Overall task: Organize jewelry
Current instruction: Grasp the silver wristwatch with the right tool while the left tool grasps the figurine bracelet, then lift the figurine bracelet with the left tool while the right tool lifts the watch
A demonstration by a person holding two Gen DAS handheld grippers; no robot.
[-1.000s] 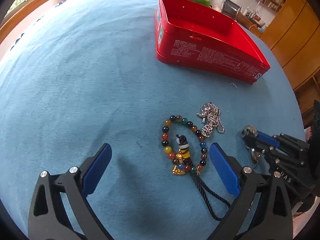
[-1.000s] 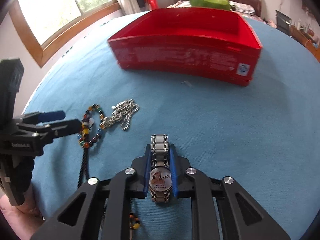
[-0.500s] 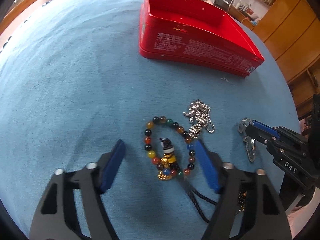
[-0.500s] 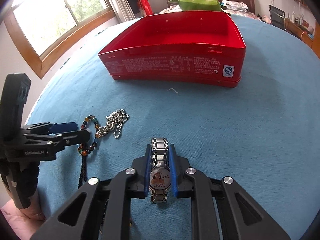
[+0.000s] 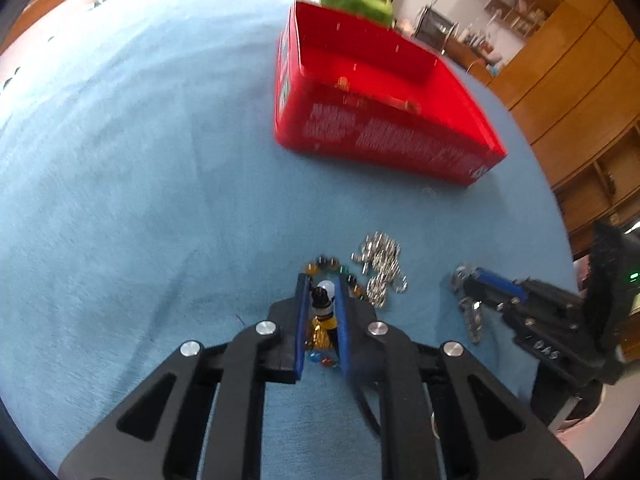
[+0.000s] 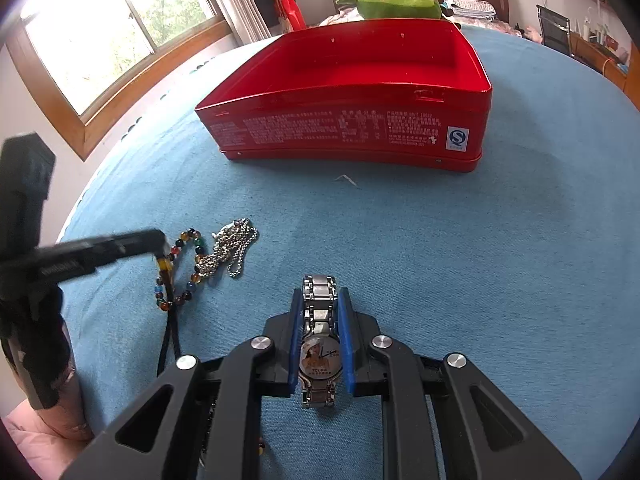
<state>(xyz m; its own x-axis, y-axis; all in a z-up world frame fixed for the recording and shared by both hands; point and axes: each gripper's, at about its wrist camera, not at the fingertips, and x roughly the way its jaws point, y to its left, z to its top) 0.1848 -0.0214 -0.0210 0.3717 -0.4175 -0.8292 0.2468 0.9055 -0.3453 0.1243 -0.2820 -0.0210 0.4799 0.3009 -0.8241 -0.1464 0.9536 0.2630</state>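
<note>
Glossy red metal tin (image 6: 344,136) on matt blue cloth (image 6: 480,260) (faintly napped), shiny steel watch (image 6: 320,344).

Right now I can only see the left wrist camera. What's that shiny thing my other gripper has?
Observer: A silver watch, clamped between the blue pads of the right gripper.
Operator: Which way is it facing?
Observer: Dial up, with a printed picture on it.
Operator: My gripper hides the black cord. Where does it go?
Observer: The cord runs from the bead bracelet straight back across the blue cloth, toward the person holding the grippers.
</note>
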